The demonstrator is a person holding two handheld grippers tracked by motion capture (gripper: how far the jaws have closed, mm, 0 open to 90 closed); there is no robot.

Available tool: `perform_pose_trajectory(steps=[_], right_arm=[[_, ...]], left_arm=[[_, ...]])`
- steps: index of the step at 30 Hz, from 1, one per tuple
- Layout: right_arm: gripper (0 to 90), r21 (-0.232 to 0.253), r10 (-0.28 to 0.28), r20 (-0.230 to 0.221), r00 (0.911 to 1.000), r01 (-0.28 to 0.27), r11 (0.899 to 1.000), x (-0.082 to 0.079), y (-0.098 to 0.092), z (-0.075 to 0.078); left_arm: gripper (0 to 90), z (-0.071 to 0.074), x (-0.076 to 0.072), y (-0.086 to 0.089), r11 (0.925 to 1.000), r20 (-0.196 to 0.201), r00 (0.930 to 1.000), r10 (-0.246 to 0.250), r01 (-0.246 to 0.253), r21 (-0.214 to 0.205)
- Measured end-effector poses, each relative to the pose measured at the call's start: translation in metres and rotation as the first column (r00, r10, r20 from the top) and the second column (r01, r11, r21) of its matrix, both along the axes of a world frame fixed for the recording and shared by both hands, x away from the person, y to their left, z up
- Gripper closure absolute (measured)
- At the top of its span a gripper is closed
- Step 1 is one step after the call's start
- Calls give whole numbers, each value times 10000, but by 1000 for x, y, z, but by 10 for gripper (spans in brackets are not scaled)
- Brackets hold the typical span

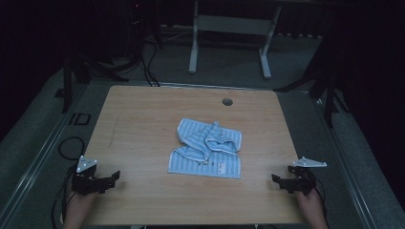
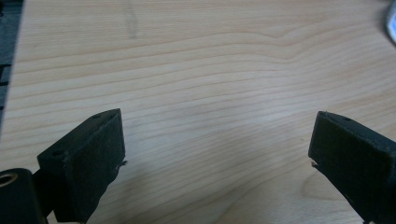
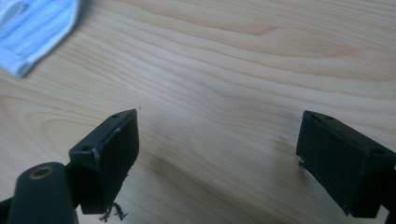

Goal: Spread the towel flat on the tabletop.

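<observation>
A crumpled blue-and-white striped towel (image 1: 206, 149) lay at the middle of the high view, on the wooden table (image 1: 143, 124). Its upper part was bunched into folds, its lower edge lay flat, and a small white label showed near its lower right corner. In the right gripper view 1 corner of the towel (image 3: 35, 32) sat at the upper left of the frame; in the left gripper view a sliver of it (image 2: 391, 21) touched the upper right edge.

The left gripper (image 1: 111, 179) rested at the lower left of the high view, the right gripper (image 1: 279, 181) at the lower right — both well apart from the towel, each pointing inward toward it. Each carried a grey 3-cornered plate on top, and a hand came up from the bottom edge behind each.

In the left gripper view the left gripper (image 2: 217, 149) had its 2 black jaws spread wide, with bare wood between them. The right gripper (image 3: 217, 144) showed the same in its own view — jaws released, nothing held.

A round hole (image 1: 227, 101) marked the table toward the upper middle, and a white desk frame (image 1: 229, 28) stood on the dark floor beyond.
</observation>
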State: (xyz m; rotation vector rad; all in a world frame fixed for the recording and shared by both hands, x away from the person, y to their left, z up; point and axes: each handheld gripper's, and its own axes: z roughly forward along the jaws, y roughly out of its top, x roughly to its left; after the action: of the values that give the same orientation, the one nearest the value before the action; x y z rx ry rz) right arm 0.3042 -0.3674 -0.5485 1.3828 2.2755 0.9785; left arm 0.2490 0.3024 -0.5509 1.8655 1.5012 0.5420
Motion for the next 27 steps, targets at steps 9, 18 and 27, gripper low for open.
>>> perform_pose_trajectory(steps=[9,18,27], right_arm=[[121,384,1500,-674,9864,-1477,9883,10,23,7],[138,-545,1961,-165,9804,-1968,9789,18,49,11],[114,-450,2661,-332,9634,-2674,9625,32,78,18]], left_arm=[[37,9,14,-35,9933,-634,9914,-1141,1152,134],[46,7,33,-80,9689,-1308,9619,-2400,2458,294],[83,11,47,-119,9442,-927,9406,-3266,3292,136]])
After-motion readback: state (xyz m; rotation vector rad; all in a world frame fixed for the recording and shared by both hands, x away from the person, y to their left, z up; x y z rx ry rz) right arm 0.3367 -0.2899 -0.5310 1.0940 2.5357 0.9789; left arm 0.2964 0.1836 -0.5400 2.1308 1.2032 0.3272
